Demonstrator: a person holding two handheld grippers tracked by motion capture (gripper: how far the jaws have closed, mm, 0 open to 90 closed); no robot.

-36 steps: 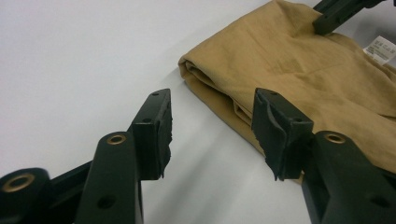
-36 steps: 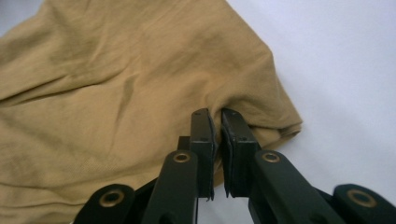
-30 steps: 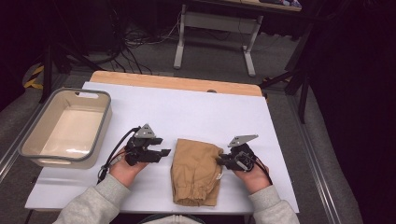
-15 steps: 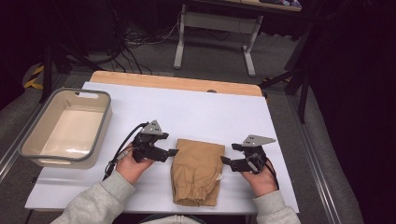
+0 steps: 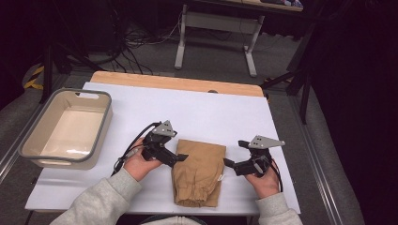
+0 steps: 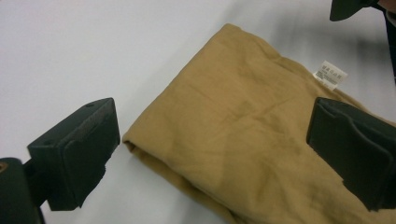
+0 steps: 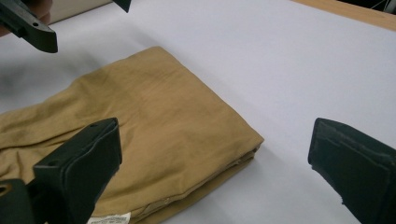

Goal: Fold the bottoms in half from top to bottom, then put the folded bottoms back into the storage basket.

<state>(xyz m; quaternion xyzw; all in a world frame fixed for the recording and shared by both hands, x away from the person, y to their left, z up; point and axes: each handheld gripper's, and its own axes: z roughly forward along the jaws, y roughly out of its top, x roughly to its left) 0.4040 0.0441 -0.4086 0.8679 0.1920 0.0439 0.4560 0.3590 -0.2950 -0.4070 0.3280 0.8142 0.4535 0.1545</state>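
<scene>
A folded tan garment (image 5: 198, 171) lies flat on the white table cover, a small white label (image 6: 329, 74) at its edge. My left gripper (image 5: 180, 158) hovers at the garment's upper left corner. Its jaws have just been opening and now stand wide apart, with the cloth (image 6: 224, 121) lying below them untouched. My right gripper (image 5: 227, 163) points at the garment's right edge. Its jaws have also just been opening, and the folded corner (image 7: 187, 135) lies beneath them without contact.
A beige tub with a grey rim (image 5: 28, 145) stands at the left of the table. Bare white cover (image 5: 211, 112) stretches behind the garment to a wooden edge (image 5: 178, 83). Cables and a desk frame (image 5: 216, 23) sit on the floor beyond.
Both pairs of jaws have spread wider. The right hand has drawn back to the right from the garment's edge, and the left hand has shifted a little. The garment lies where it was.
</scene>
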